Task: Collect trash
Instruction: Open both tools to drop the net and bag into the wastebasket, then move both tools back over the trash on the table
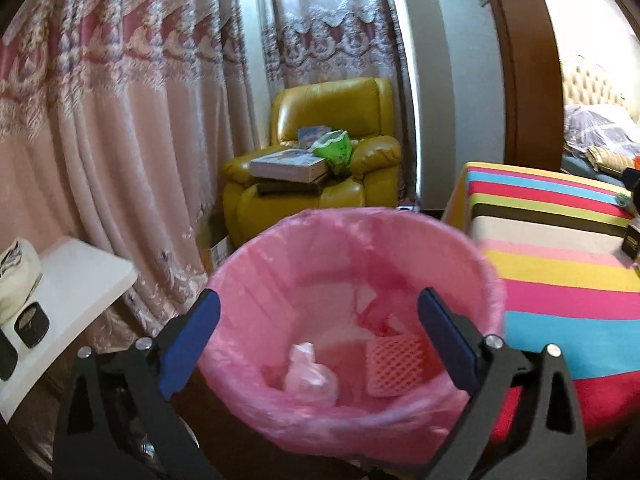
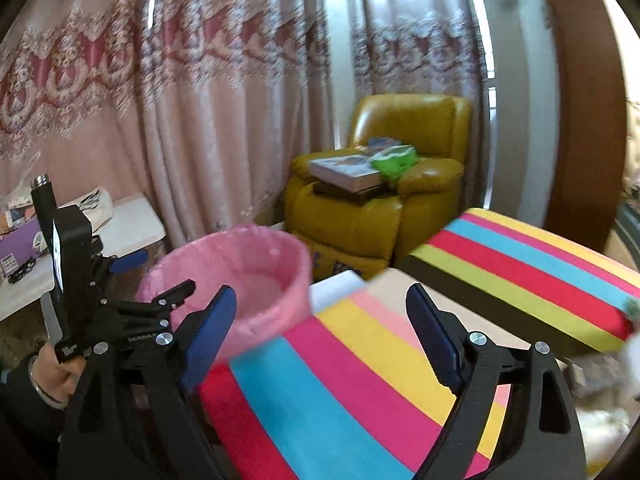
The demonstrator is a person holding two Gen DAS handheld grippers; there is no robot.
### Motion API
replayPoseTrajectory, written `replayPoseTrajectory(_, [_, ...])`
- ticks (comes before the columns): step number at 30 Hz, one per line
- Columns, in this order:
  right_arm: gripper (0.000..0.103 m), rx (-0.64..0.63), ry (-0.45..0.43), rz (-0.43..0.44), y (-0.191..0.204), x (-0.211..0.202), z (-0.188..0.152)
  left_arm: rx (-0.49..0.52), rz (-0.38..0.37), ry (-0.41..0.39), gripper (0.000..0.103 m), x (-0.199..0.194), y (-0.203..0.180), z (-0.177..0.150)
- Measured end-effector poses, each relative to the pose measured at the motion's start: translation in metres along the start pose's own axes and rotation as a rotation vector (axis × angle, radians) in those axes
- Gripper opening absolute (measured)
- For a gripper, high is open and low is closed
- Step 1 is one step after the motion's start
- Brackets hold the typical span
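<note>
**Both grippers open beside the pink-lined bin**

The left gripper (image 1: 320,340) hangs over the trash bin (image 1: 486,276), its blue pads spread wide with nothing between them. Seen along its fingers, the bin's mouth fills the gap, and the pink liner holds a crumpled pale plastic bag (image 1: 310,376) and a pink foam net sleeve (image 1: 396,366) lying near each other at the bottom.

The right gripper (image 2: 322,336) is also spread open and empty, above the striped cloth on the desk (image 2: 400,360). From its camera, the trash bin (image 2: 256,264) sits to the left, just beside the desk's edge, with the left gripper (image 2: 160,276) poised at the bin's near-left rim, held in the person's hand (image 2: 56,376).

Behind the bin stands a yellow armchair (image 2: 360,220) carrying books (image 2: 344,172) and a green bag (image 2: 394,160).
</note>
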State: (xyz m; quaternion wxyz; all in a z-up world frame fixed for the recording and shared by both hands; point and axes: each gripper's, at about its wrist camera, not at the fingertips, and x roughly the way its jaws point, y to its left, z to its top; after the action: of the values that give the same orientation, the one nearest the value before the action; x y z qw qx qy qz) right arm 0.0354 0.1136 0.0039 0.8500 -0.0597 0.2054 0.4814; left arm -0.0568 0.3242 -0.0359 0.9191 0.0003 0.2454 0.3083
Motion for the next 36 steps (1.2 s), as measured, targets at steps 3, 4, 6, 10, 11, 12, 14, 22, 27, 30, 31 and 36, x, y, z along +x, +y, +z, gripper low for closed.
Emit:
replayPoseTrajectory(3, [0.083, 0.033, -0.003, -0.057, -0.024, -0.029, -0.011, 0.03, -0.04, -0.008, 0.097, -0.008, -0.024, 0.007])
replayPoseTrajectory(4, [0.083, 0.04, -0.002, -0.087, -0.031, -0.038, -0.016, 0.036, -0.052, -0.008, 0.097, -0.009, -0.031, 0.007])
replayPoseTrajectory(6, [0.083, 0.049, 0.001, -0.141, -0.044, -0.056, -0.025, 0.05, -0.087, -0.008, 0.098, -0.012, -0.047, 0.009])
replayPoseTrajectory(10, [0.084, 0.099, -0.004, -0.232, -0.072, -0.093, -0.045, 0.102, -0.167, -0.007, 0.098, -0.019, -0.086, 0.011])
replayPoseTrajectory(11, [0.085, 0.111, -0.007, -0.244, -0.078, -0.1, -0.049, 0.115, -0.179, -0.006, 0.098, -0.02, -0.095, 0.01])
replayPoseTrajectory(12, [0.085, 0.123, -0.011, -0.266, -0.084, -0.11, -0.053, 0.131, -0.19, -0.007, 0.098, -0.022, -0.104, 0.01])
replayPoseTrajectory(14, [0.085, 0.126, -0.018, -0.306, -0.093, -0.123, -0.06, 0.165, -0.216, -0.009, 0.098, -0.027, -0.124, 0.009])
replayPoseTrajectory(22, [0.087, 0.122, -0.023, -0.468, -0.122, -0.171, -0.088, 0.212, -0.368, 0.048, 0.098, -0.032, -0.194, 0.005])
replayPoseTrajectory(27, [0.087, 0.176, 0.015, -0.549, -0.149, -0.189, -0.116, 0.193, -0.514, 0.116, 0.098, -0.032, -0.23, -0.009])
replayPoseTrajectory(30, [0.087, 0.228, 0.037, -0.57, -0.162, -0.193, -0.13, 0.206, -0.559, 0.133, 0.098, -0.032, -0.247, -0.018])
replayPoseTrajectory(31, [0.087, 0.24, 0.047, -0.58, -0.167, -0.193, -0.134, 0.21, -0.583, 0.146, 0.098, -0.033, -0.253, -0.02])
replayPoseTrajectory(36, [0.087, 0.287, 0.067, -0.577, -0.179, -0.19, -0.146, 0.233, -0.652, 0.146, 0.098, -0.038, -0.273, -0.024])
